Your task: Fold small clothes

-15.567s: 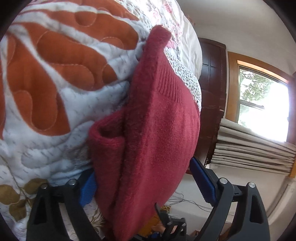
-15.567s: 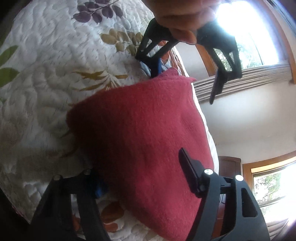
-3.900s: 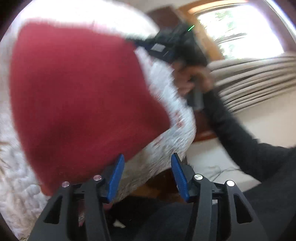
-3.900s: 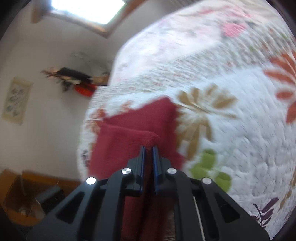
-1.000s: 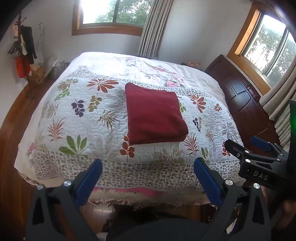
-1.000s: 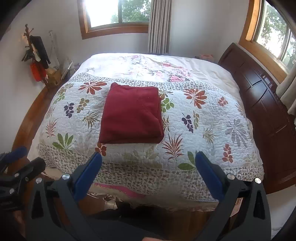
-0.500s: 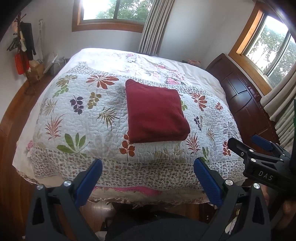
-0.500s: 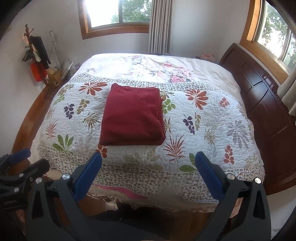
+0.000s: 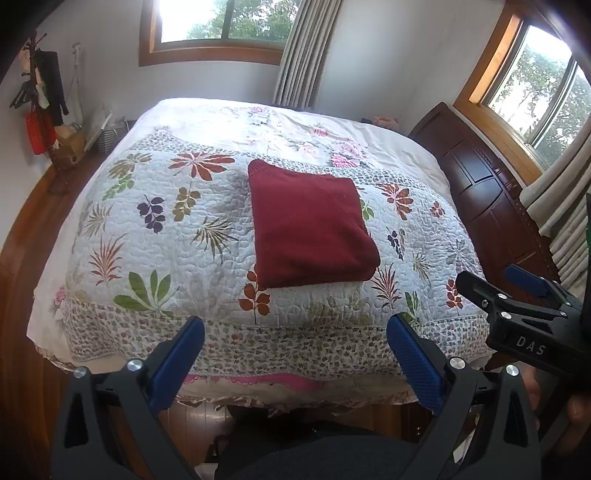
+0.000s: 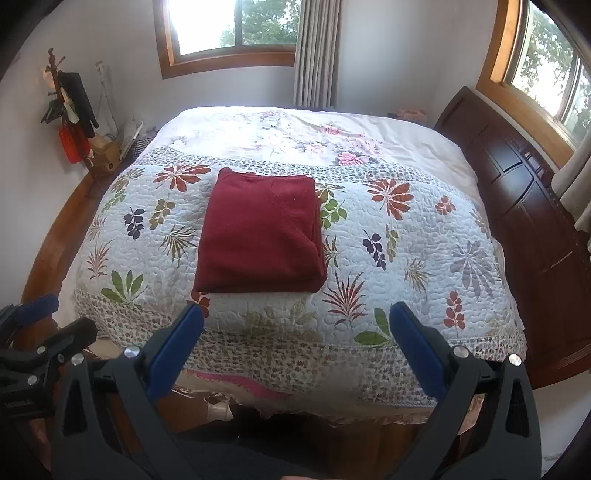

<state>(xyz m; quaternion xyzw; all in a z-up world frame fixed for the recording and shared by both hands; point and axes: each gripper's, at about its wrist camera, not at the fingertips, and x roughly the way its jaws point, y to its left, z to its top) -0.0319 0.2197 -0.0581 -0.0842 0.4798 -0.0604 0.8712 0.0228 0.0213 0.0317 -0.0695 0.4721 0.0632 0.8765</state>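
Nearest, the left gripper [image 9: 295, 350] and right gripper [image 10: 295, 339] are hanging spread wide and empty, short of the bed's [image 10: 424, 258] near edge. Beyond them the folded red garment [image 10: 258, 236] is lying flat on the quilt, toward the bed's middle. Its thick rolled edge could be springing open if nudged. Seconds ago the right gripper was pinching it; now both are standing clear.

Both wrist views look from off the foot of the bed [image 9: 221, 332] [image 10: 424, 332], angled down along it toward the far window [image 9: 221, 22] [image 10: 236, 26]; the left stands left of the right; both share the whole quilt.
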